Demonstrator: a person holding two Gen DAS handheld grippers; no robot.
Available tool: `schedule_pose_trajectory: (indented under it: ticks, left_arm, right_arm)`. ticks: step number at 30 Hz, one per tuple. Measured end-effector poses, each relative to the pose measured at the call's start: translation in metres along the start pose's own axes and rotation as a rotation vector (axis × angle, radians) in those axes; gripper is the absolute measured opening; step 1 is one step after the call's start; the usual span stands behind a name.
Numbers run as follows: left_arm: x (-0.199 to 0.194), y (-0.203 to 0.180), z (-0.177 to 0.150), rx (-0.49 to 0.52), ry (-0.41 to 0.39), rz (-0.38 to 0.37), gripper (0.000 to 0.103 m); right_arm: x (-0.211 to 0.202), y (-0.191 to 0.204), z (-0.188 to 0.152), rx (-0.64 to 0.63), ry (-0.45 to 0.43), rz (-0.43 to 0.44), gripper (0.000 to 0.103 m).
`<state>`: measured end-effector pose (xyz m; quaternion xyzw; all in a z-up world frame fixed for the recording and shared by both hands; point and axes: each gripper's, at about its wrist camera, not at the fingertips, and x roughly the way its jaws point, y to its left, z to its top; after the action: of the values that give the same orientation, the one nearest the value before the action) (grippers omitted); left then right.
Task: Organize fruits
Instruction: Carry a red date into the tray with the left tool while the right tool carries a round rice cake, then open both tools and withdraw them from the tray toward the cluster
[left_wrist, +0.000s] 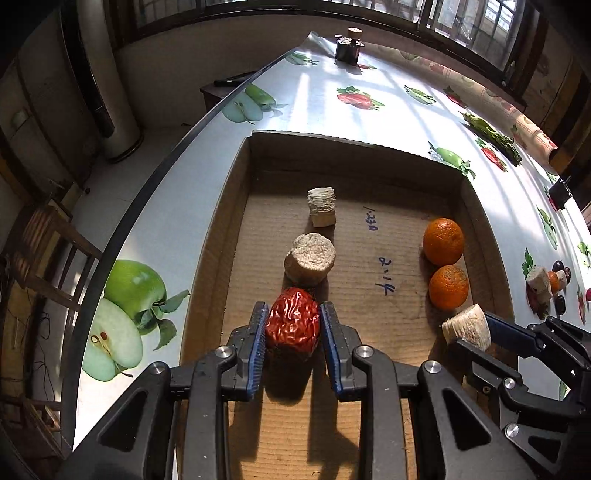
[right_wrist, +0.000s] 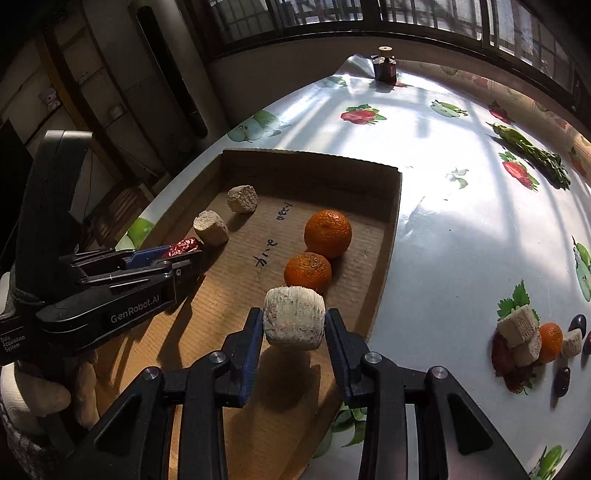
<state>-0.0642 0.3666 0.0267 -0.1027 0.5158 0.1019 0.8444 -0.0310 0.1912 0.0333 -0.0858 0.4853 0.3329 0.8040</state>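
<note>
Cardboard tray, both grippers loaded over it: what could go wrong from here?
1. The right gripper holds the pale chunk right beside the near orange; setting it down there could nudge the orange and set it rolling.
2. The left gripper holds the wrinkled red date close to a round pale piece, which could get bumped.
3. The two grippers work close together over the tray and could collide.

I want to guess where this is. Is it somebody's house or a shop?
Most likely a home, perhaps a dining room. A table wears a shiny fruit-print tablecloth, barred windows run along the wall behind it, and a wooden chair stands beside it. Nothing looks like a shop.
</note>
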Motion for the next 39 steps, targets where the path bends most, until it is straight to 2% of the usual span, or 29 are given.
schedule_pose_trajectory:
  ticks: [2,3,5,9,11,13,15,19,23,25,29,39]
  left_arm:
    - [0.001,0.002,0.001,-0.013,0.007,-0.022,0.034]
    - [0.001,0.004,0.002,-0.024,0.007,-0.036,0.041]
    - [-0.003,0.008,0.002,-0.047,-0.011,-0.059,0.043]
    - [-0.024,0.013,-0.004,-0.086,-0.081,-0.058,0.047]
    - [-0.041,0.010,-0.011,-0.096,-0.133,-0.038,0.056]
    - [-0.061,0.003,-0.020,-0.106,-0.195,-0.014,0.073]
    - [-0.081,-0.007,-0.031,-0.111,-0.260,-0.018,0.082]
    - [-0.110,-0.031,-0.052,-0.102,-0.357,-0.023,0.082]
    - [-0.128,-0.057,-0.067,-0.072,-0.420,0.032,0.082]
    - [-0.132,-0.070,-0.071,-0.034,-0.442,0.061,0.082]
    - [-0.135,-0.089,-0.077,0.019,-0.453,0.088,0.082]
    - [-0.132,-0.114,-0.085,0.071,-0.418,0.065,0.082]
  right_arm:
    - [0.007,0.003,-0.001,-0.012,0.007,-0.023,0.037]
    - [0.008,0.004,-0.001,-0.019,0.000,-0.031,0.038]
    - [0.008,0.006,-0.001,-0.033,-0.016,-0.036,0.038]
    - [-0.004,0.004,-0.001,-0.031,-0.051,-0.031,0.050]
    - [-0.016,0.000,-0.003,-0.013,-0.080,-0.025,0.053]
    - [-0.032,-0.007,-0.008,0.016,-0.115,-0.021,0.058]
    - [-0.047,-0.015,-0.015,0.050,-0.151,-0.027,0.062]
    - [-0.076,-0.033,-0.035,0.133,-0.223,-0.057,0.063]
    - [-0.101,-0.051,-0.057,0.193,-0.285,-0.096,0.066]
    - [-0.110,-0.057,-0.067,0.211,-0.318,-0.140,0.071]
    - [-0.121,-0.070,-0.084,0.238,-0.343,-0.186,0.073]
    - [-0.136,-0.096,-0.107,0.307,-0.368,-0.183,0.074]
